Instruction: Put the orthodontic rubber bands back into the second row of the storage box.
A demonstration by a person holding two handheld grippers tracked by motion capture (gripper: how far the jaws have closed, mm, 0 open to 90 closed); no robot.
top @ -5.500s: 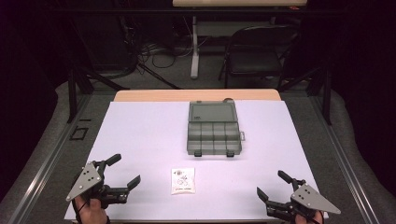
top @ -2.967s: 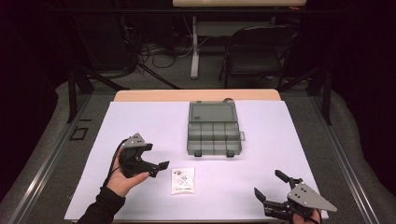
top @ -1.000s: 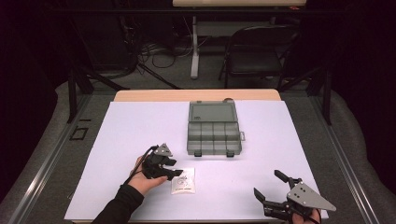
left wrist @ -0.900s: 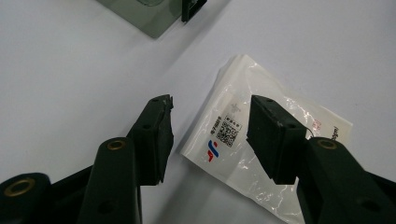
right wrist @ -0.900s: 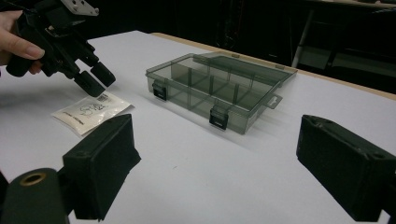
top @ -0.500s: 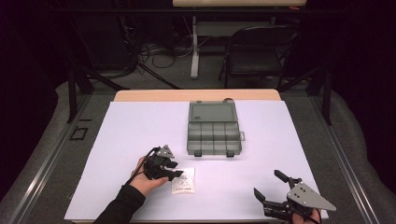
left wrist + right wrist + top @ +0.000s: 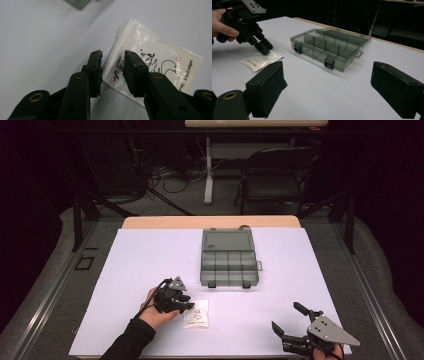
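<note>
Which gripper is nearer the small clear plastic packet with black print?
The left gripper: its open jaws are down at the edge of the small clear plastic packet with black print. The right gripper hovers open near the table's front right corner, well away from it.

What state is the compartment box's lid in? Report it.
Open. The organizer box has its lid swung back behind the tray, baring the dividers. In the right gripper view the compartments look empty, though tinted walls hide some floor.

white table cover (image 7: 150, 255) over a wood tabletop (image 7: 165, 222), wood strip showing at far edge. behind it, dark room w/ a black folding chair (image 7: 272, 180), a grey table leg (image 7: 207, 175) & loose cables (image 7: 167, 175) on grey floor (image 7: 55, 265). metal rails along both sides.
</note>
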